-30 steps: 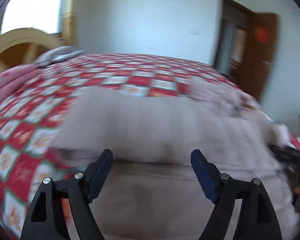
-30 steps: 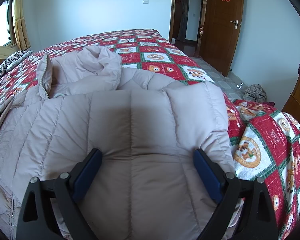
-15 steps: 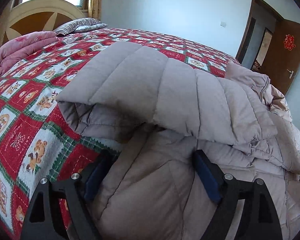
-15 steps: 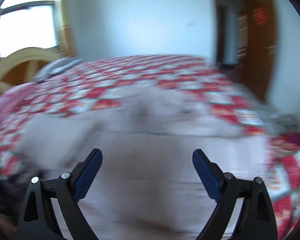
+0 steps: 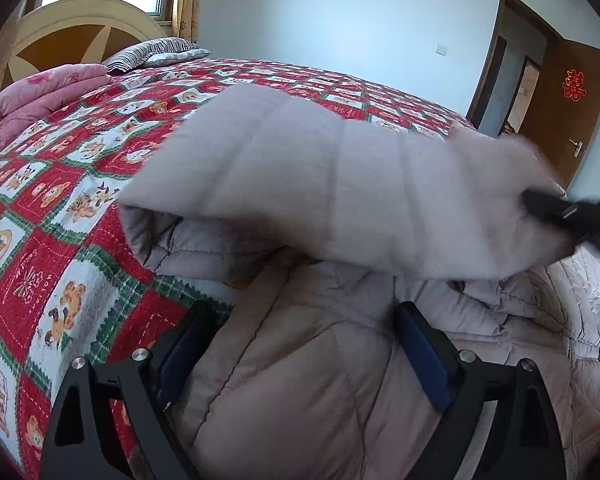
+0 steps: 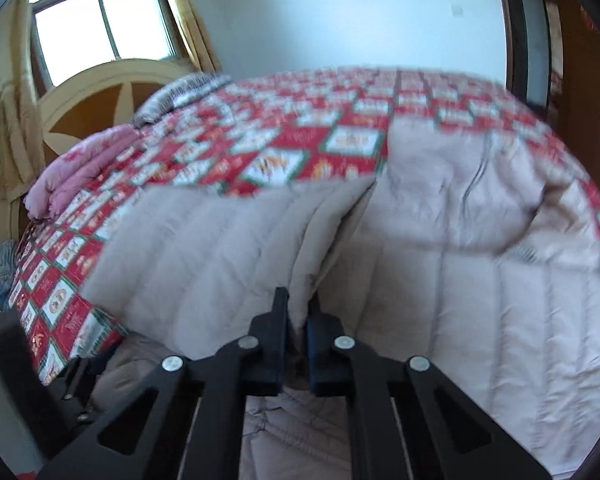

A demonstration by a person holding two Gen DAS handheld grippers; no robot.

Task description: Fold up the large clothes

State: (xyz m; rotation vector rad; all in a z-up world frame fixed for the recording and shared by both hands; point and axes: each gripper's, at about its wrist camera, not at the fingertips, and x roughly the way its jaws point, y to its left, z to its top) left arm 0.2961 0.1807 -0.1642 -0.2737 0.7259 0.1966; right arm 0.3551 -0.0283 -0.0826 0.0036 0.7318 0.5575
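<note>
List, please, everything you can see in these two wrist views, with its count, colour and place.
Down coat: one, beige, quilted, spread on the bed, one panel lifted.
Bedspread: one, red, white and green checks, covering the bed.
Folded quilt: one, pink, near the headboard.
Pillow: one, striped grey, at the bed's head.
Headboard: one, cream and brown, under the window.
Door: one, brown, open, far right.
Left gripper: black, blue pads, open over the coat.
Right gripper: black, shut on the coat's edge.

The right gripper [image 6: 298, 316] has its jaws pinched nearly together; the left gripper [image 5: 304, 344] spreads its jaws wide.
</note>
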